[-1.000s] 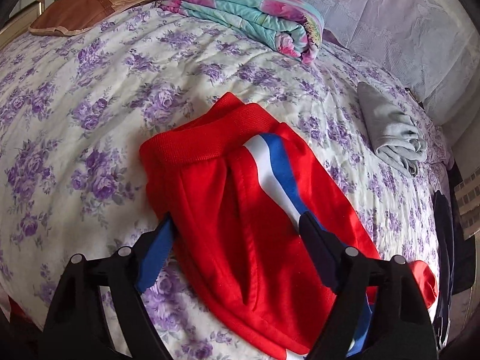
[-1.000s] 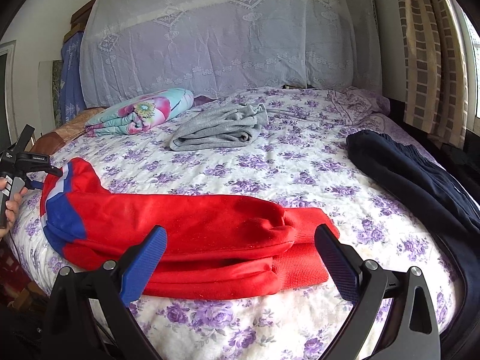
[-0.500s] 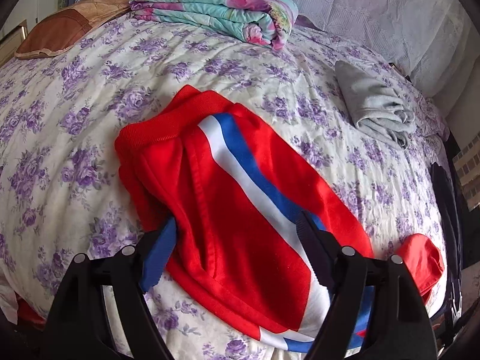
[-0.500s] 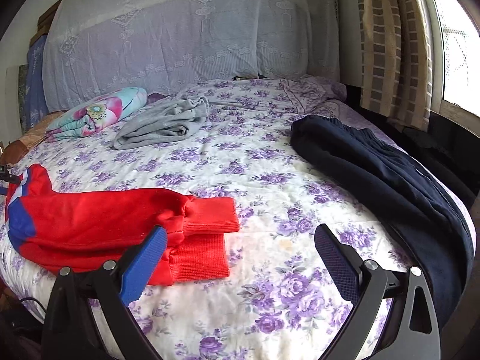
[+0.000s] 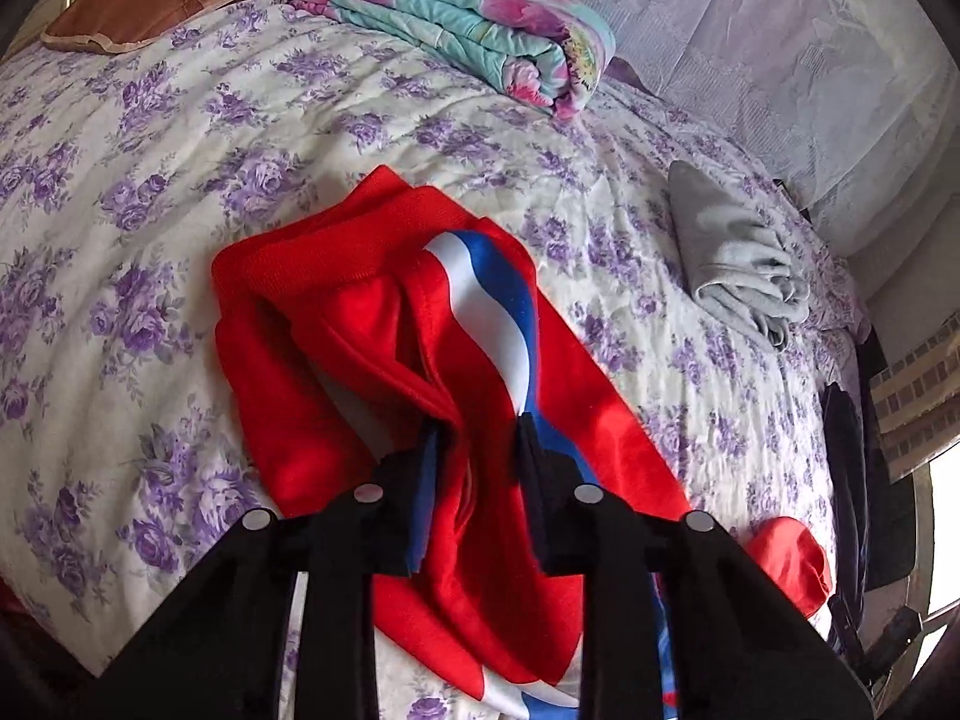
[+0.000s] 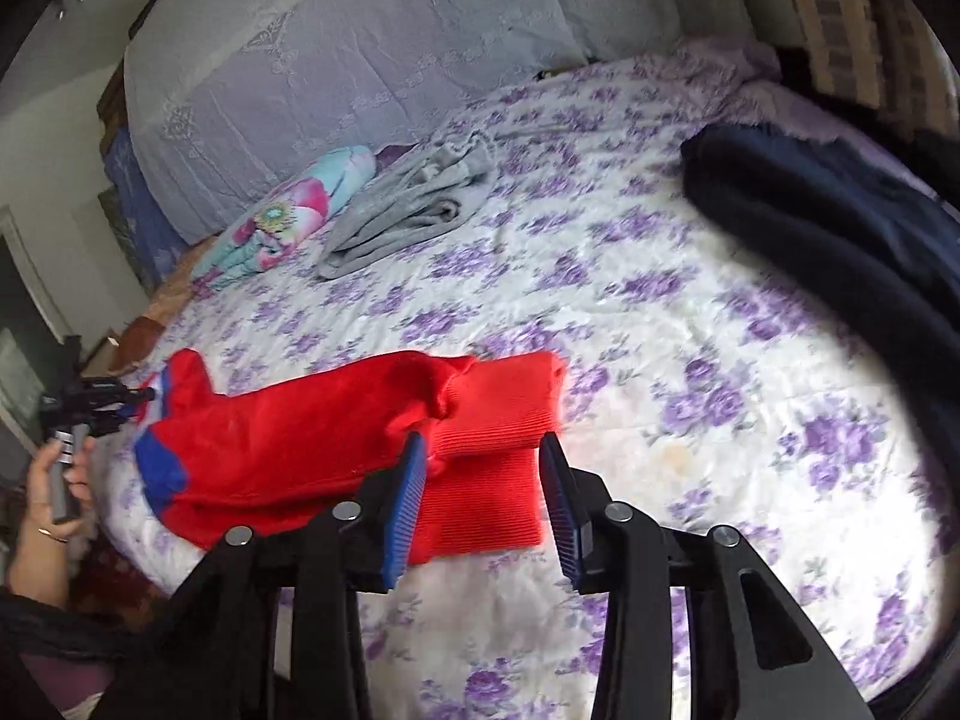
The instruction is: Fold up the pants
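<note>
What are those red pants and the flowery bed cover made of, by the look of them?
The red pants look like soft knit jersey, probably synthetic: matte, drapes in loose folds, with ribbed knit cuffs and a smooth white and blue stripe.
The bed cover looks like printed cotton-type fabric, possibly quilted: matte, faintly puckered, purple flowers on cream. Exact fibres cannot be told.

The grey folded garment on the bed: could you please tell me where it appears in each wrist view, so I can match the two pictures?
Left wrist view: the grey folded garment lies at the right, beyond the red pants.
Right wrist view: it lies upper centre-left, far behind the red pants.
Shared landmark: the floral folded quilt beside it, near the head of the bed.
</note>
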A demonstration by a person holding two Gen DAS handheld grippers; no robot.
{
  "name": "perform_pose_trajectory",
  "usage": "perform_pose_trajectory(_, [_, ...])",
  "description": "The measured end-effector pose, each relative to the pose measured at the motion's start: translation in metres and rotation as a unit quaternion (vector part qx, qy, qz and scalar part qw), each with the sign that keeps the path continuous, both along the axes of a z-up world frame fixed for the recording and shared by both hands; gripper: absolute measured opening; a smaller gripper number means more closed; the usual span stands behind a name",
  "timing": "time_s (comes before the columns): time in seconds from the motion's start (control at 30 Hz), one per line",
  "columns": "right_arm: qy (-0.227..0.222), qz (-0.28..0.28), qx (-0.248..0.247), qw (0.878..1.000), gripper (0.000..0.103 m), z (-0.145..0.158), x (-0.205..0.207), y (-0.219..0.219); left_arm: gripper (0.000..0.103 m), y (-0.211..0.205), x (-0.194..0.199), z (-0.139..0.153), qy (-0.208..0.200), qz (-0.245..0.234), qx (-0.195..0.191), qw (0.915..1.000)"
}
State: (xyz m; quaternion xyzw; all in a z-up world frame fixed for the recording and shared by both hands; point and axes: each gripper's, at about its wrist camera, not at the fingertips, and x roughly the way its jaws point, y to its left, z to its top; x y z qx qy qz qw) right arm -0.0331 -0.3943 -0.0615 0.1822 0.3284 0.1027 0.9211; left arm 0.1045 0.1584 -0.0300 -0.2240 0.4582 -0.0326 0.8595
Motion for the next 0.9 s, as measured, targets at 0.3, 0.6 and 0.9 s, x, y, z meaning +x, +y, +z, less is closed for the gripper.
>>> perform_pose_trajectory(0.3, [0.065,0.010,0.003,0.998,0.013,-0.012,0.047,0.004,0.041,-0.007,0.014,-0.015,0.008,-0.005,0.002,1.0000])
perform_pose_trajectory(0.6, [-0.034,-0.006,0.086,0.996,0.013,0.067,0.053,-0.043,0.015,-0.021,0.030,0.071,-0.092,-0.030,0.008,0.9953])
perform_pose_trajectory(0.9, [0.095,-0.202,-0.032,0.974,0.046,0.061,0.183,-0.097,0.086,-0.051,0.211,0.051,0.097,-0.051,-0.012,0.9940])
